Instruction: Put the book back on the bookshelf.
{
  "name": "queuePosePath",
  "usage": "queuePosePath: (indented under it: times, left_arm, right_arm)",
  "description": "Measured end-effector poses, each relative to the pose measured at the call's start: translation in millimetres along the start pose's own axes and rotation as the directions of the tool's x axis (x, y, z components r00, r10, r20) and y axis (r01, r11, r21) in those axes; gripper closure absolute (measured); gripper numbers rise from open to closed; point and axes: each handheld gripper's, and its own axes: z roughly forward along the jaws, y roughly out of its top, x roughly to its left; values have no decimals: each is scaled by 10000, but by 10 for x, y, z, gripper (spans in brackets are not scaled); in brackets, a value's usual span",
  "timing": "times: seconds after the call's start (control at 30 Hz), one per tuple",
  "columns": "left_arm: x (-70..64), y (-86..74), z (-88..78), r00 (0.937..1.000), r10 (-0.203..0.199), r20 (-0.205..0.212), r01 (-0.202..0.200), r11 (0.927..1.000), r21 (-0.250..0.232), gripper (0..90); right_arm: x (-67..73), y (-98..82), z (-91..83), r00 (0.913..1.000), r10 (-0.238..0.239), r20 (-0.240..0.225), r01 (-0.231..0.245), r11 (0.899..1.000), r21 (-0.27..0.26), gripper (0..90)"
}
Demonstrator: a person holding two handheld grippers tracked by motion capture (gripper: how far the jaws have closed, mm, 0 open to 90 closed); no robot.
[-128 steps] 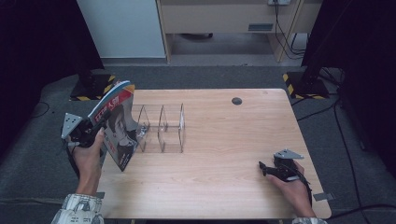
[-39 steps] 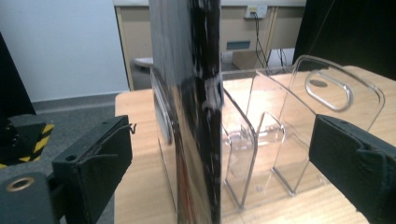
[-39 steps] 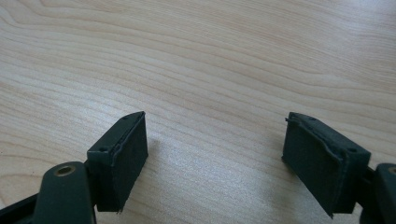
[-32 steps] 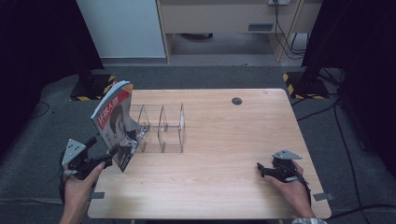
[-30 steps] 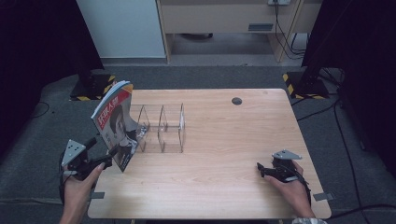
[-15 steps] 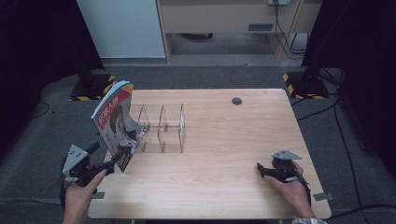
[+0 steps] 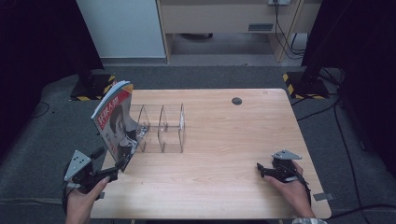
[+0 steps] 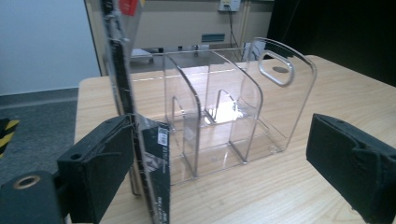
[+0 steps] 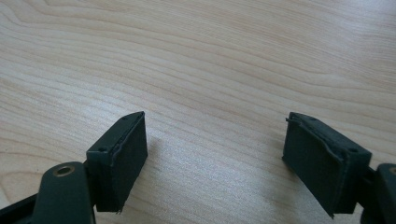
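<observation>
Jaws on both grippers are spread wide, nothing between them.

Left gripper (image 7: 111, 171) sits at the near left corner of the surface (image 7: 224, 140), held by the person's left hand (image 7: 84, 200), grey three-cornered plate on top, jaws pointing toward the magazine. In the left gripper view its left jaw is just beside the magazine's lower corner; actual contact can't be confirmed. The right jaw is well apart from it, over bare wood.

Magazine (image 7: 114, 122) stands upright near the left edge, leaning slightly, cover with red title band facing the near side. It sits at the left end of the clear organizer (image 7: 159, 128); from the high view I can't tell whether it is inside the first slot or resting against the outer wall. In the left gripper view the magazine (image 8: 135, 126) appears edge-on, in a glossy sleeve, just left of the organizer (image 8: 233, 107).

Organizer is transparent plastic with several upright dividers and a handle cutout in the end wall, slots empty apart from the possible magazine. It stands left of centre on the surface.

Right gripper (image 7: 266, 170) is near the near right corner, held by the right hand (image 7: 292, 189), jaws pointing left, low over the wood. Right gripper view: bare wood grain (image 9: 210, 70) between the jaws.

Small dark round grommet (image 7: 236, 101) near the far edge, right of centre.
</observation>
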Motion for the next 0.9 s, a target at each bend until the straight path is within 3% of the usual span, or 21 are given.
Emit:
queuePosePath:
  times: [0.27,0.53,0.8,0.87,0.9]
  left_arm:
    - [-154,20,150,9982,278,522,-296,9990,341,74]
    - [-328,65,424,9927,504,1092,-589,9953,762,70]
    - [-420,107,614,9893,641,1313,-769,9925,949,64]
    - [-441,110,665,9854,712,1545,-848,9929,831,64]
    - [-451,111,665,9880,693,1377,-834,9916,992,65]
  right_arm:
    - [3,0,0,10000,-15,-24,15,10000,12,215]
    - [2,1,2,10000,-43,-28,43,10000,5,213]
    - [4,2,5,10000,-23,-37,23,10000,13,207]
    - [4,2,5,10000,-24,-36,24,10000,14,207]
    - [4,2,5,10000,-24,-39,24,10000,14,207]
